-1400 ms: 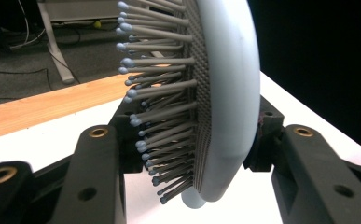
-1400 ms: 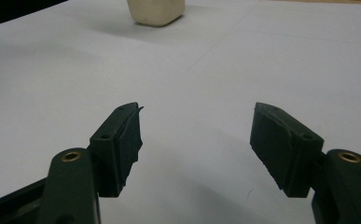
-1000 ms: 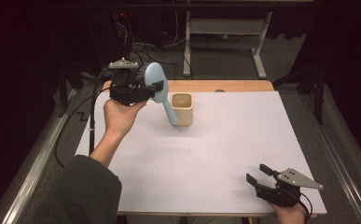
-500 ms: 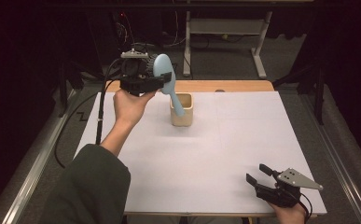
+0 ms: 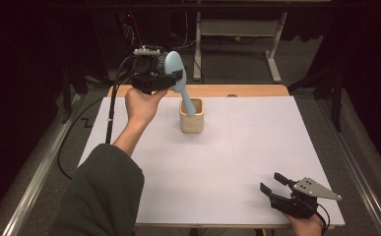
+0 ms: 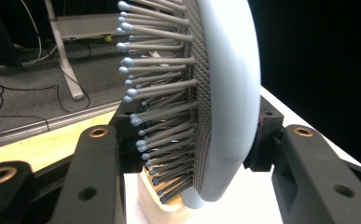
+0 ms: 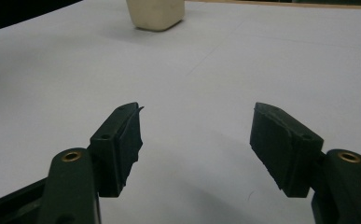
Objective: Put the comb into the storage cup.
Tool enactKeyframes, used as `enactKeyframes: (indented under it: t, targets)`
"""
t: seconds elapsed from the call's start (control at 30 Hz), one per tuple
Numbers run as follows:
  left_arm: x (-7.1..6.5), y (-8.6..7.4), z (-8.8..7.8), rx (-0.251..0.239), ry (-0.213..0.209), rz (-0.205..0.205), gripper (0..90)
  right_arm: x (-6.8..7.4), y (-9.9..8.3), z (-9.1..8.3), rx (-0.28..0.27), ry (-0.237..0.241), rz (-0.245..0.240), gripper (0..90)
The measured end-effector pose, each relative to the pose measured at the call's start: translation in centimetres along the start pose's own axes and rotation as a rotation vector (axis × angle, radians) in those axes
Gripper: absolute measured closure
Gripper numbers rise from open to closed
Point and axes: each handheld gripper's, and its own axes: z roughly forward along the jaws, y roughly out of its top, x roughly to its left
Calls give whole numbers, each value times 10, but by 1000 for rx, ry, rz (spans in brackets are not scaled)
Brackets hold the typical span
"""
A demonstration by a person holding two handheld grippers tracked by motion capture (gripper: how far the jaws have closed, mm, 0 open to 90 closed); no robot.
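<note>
We're mid-insertion: our left gripper (image 5: 175, 78) pinches the pale blue oval plastic hairbrush (image 5: 174, 69) by its head, one jaw on the smooth back, the other against the bristle side, bristles (image 6: 155, 93) fanning out just beside that jaw in the left gripper view. The brush hangs handle-down and tilted, handle tip already inside the small cream square-sided cup (image 5: 191, 115), which sits just below and ahead of the left gripper on the white table top (image 5: 237, 162). Whether the tip touches the cup floor, we can't tell. Our right gripper (image 5: 276, 191) rests well apart at the near table edge, jaws spread, nothing between them; from it the cup (image 7: 156, 14) sits far ahead. Our read on the next move: lower until the handle seats, check the brush leans on the rim without tipping the cup, then release. Risk: a light cup dragged sideways by the tilted handle.
</note>
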Motion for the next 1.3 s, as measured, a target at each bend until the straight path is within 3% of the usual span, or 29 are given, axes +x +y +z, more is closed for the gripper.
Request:
enactKeyframes:
  t: [0.77, 1.3]
  targets:
    - [8, 0, 25, 16, 47, -30, 523, -1, -1, 1, 7, 5, 6, 339]
    - [5, -5, 39, 42, 60, -13, 522, -1, -1, 1, -2, 3, 10, 339]
